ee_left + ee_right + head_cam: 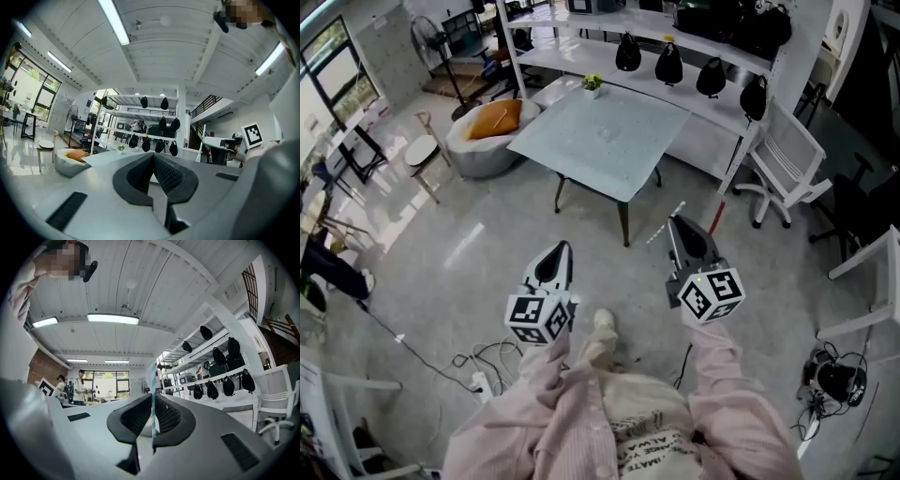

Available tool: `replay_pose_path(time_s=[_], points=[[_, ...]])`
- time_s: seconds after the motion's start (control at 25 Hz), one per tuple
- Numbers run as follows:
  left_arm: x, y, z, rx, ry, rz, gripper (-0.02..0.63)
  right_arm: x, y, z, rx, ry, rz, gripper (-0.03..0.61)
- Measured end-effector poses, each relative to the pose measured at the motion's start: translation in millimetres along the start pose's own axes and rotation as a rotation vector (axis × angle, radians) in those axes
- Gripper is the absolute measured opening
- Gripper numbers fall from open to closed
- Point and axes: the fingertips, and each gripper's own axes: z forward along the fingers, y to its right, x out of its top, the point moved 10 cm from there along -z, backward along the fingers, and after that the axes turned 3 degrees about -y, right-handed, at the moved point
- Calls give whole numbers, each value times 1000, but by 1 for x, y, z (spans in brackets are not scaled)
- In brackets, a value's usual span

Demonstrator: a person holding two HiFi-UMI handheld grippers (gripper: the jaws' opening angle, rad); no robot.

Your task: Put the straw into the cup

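The right gripper (153,401) has its jaws closed on a green-and-white striped straw (153,380), which stands upright between them. The left gripper (153,159) has its jaws pressed together with nothing in them. Both are held in front of the person, who stands on open floor well apart from the glass-topped table (572,155). A faint clear shape near the middle of the table may be the cup (605,132), though it is too dim to be sure. By that reading the straw is picked up, and the walk to the table and the insertion itself are yet to be done.
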Motion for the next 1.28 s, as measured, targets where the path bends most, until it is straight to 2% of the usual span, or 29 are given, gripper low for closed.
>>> replay_pose_path(time_s=[0.48, 1.0, 1.28], points=[[5, -60, 95, -4, -32, -15, -3, -21, 45, 98, -8, -33, 21, 18], [31, -140, 220, -40, -44, -26, -3, -27, 100, 224, -56, -30, 48, 18], [31, -169, 261, -59, -56, -28, -3, -35, 117, 267, -78, -30, 50, 18]])
